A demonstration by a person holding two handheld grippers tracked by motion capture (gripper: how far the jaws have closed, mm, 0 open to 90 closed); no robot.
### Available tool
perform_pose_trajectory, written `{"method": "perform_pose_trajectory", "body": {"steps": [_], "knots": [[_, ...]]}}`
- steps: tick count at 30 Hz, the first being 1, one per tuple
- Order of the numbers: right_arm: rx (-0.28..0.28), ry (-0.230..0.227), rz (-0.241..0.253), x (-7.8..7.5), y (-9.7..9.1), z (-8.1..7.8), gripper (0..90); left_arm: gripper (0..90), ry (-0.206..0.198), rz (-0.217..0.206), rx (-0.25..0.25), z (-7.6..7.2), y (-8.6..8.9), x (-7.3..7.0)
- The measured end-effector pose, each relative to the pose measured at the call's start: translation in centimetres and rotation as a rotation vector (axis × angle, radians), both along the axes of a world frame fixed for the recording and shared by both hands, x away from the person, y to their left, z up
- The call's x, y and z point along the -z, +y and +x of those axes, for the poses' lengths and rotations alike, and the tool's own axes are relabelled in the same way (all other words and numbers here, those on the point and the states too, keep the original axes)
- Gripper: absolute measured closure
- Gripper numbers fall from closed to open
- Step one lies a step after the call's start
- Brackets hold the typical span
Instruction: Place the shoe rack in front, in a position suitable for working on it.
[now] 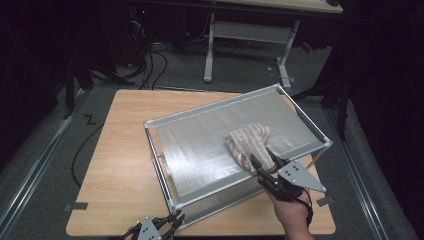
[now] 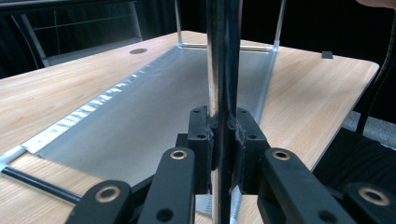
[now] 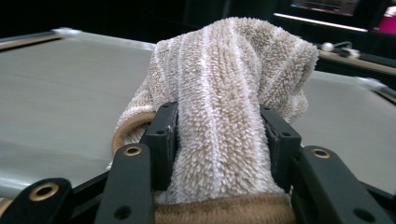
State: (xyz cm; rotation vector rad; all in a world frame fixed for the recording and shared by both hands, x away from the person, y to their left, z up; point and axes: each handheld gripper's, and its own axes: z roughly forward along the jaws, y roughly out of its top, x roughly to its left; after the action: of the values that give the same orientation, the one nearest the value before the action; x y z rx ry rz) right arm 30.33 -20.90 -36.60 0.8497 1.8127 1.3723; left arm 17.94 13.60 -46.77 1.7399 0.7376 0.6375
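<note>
A metal frame with a silvery panel [image 1: 200, 145] stands on the wooden table [image 1: 115, 165]. On the panel's right half lies a beige striped towel [image 1: 248, 142]. My right gripper [image 1: 262, 159] is shut on its near end, and the pile bulges between the jaws [image 3: 219, 135] over the panel [image 3: 60, 84]. At the frame's near left corner my left gripper [image 1: 172, 220] is shut on the upright metal post [image 2: 223, 60], its pads [image 2: 203, 140] pressed against both sides of it.
The frame's thin rails [image 1: 305, 117] run along the panel's edges. Bare wood [image 2: 56, 88] lies left of the frame. Beyond the table stand white desk legs [image 1: 209, 50] and floor cables [image 1: 150, 65]. A tape mark [image 1: 76, 206] sits at the near left table corner.
</note>
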Motion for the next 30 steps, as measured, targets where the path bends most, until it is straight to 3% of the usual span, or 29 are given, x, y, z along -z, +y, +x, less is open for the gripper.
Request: {"method": "perform_pose_trajectory", "body": {"steps": [4,12,13,14,16,25,30], "knots": [[0.046,0.002,0.021,0.2,-2.0,1.0,55.1,79.8,-0.002,0.0,-0.009,0.0,0.2,0.0],[0.13,0.003,0.014,0.0,-5.4,2.5,55.2,79.8,0.001,0.0,-0.028,0.0,0.7,0.0],[0.138,0.004,0.012,0.0,-5.9,2.7,55.2,79.9,0.027,-0.016,-0.021,-0.2,0.6,0.0],[0.153,0.009,0.01,0.0,-6.4,2.9,55.2,79.9,0.028,-0.016,-0.023,-0.2,0.7,0.0],[0.176,0.019,0.014,-0.2,-7.5,3.4,55.3,79.9,0.004,-0.003,-0.037,-0.1,0.9,0.0],[0.296,0.032,-0.008,-0.7,-10.6,4.6,55.8,79.9,0.006,-0.003,-0.035,0.0,0.9,0.0],[0.33,0.034,-0.006,-1.0,-11.4,5.0,55.4,80.0,0.009,-0.007,-0.033,0.0,0.9,0.0]]}}
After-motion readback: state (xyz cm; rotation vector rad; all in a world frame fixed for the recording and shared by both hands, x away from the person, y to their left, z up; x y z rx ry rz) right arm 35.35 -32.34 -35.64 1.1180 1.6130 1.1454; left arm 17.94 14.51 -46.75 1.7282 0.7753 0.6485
